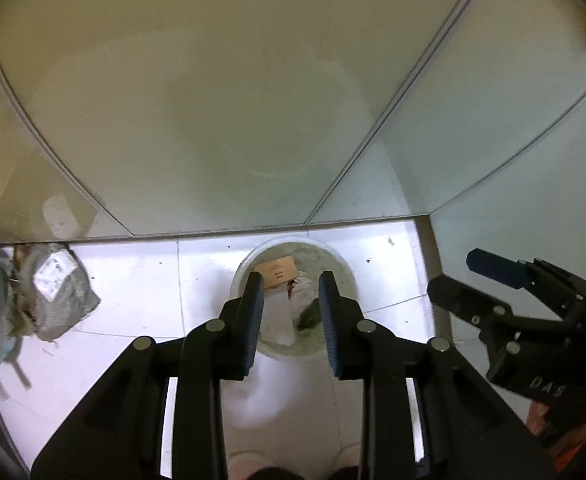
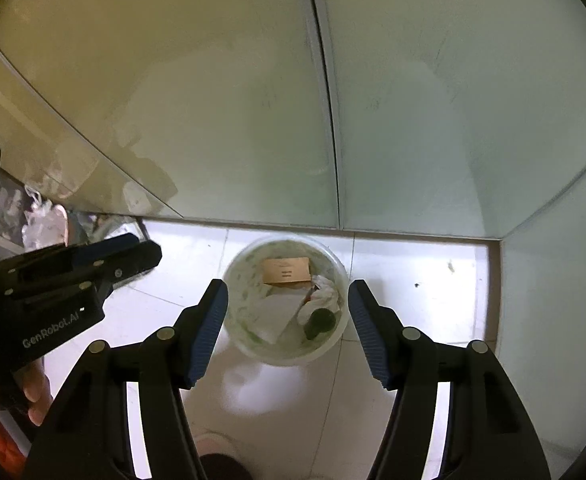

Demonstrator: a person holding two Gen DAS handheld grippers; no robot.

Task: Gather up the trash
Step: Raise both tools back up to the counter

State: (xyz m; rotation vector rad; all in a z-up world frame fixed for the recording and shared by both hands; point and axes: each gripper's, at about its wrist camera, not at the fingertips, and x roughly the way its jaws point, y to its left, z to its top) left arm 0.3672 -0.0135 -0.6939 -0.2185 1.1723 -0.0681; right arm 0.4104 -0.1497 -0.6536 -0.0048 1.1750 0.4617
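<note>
A round white bin [image 2: 335, 344] stands on the white floor tiles against the wall, straight below both grippers. Inside lie a brown card [image 2: 287, 271], white paper [image 2: 279, 312], a crumpled tissue [image 2: 325, 294] and a dark round object [image 2: 320, 320]. My right gripper [image 2: 289, 320] is open above the bin, its blue pads wider than the rim, nothing between them. My left gripper [image 1: 291, 308] hangs over the same bin [image 1: 241, 268] with a narrow gap between its pads and nothing gripped. The brown card [image 1: 279, 272] shows past them. Each gripper appears in the other's view: right gripper [image 1: 453, 274], left gripper [image 2: 149, 250].
Glossy wall panels [image 1: 213, 100] rise right behind the bin, and a side wall [image 2: 553, 280] closes the corner on the right. A grey bundle [image 1: 61, 292] with clutter lies on the floor at the left. A person's hand [image 2: 33, 392] holds the left gripper.
</note>
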